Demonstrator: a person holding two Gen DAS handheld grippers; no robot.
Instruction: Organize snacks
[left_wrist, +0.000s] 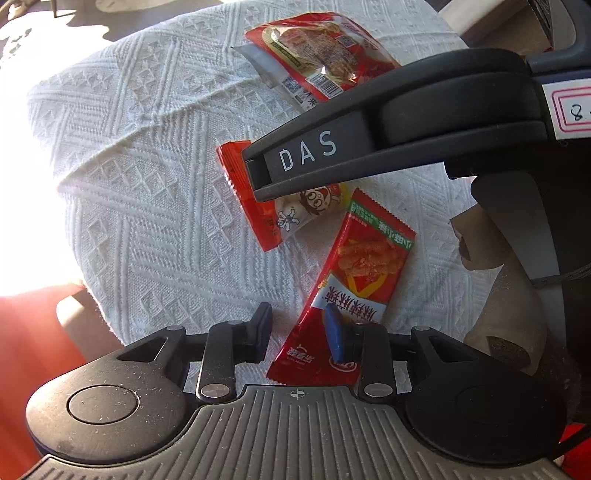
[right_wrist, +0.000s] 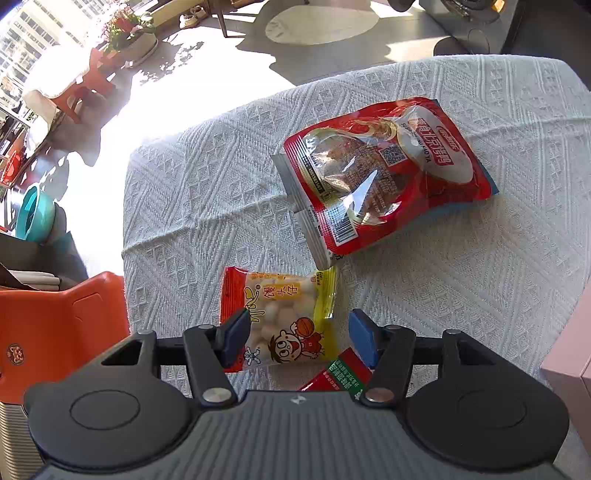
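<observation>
Three snack packets lie on a white textured tablecloth (left_wrist: 155, 206). A long red spicy-strip packet (left_wrist: 347, 280) lies with its near end between the open fingers of my left gripper (left_wrist: 300, 336). A small yellow-and-red packet of round white biscuits (right_wrist: 284, 317) lies between the open fingers of my right gripper (right_wrist: 297, 341); in the left wrist view the packet (left_wrist: 280, 218) sits under the right gripper's body (left_wrist: 388, 125). A large red roast-duck packet (right_wrist: 384, 173) lies farther back, also seen in the left wrist view (left_wrist: 317, 55). The red strip packet's corner (right_wrist: 340, 373) shows by the right finger.
An orange plastic stool (right_wrist: 62, 325) stands left of the table. A pink box edge (right_wrist: 569, 365) is at the right. The tablecloth edge (right_wrist: 127, 206) drops off at the left; beyond are sunlit floor, chairs and a teal bowl (right_wrist: 35, 216).
</observation>
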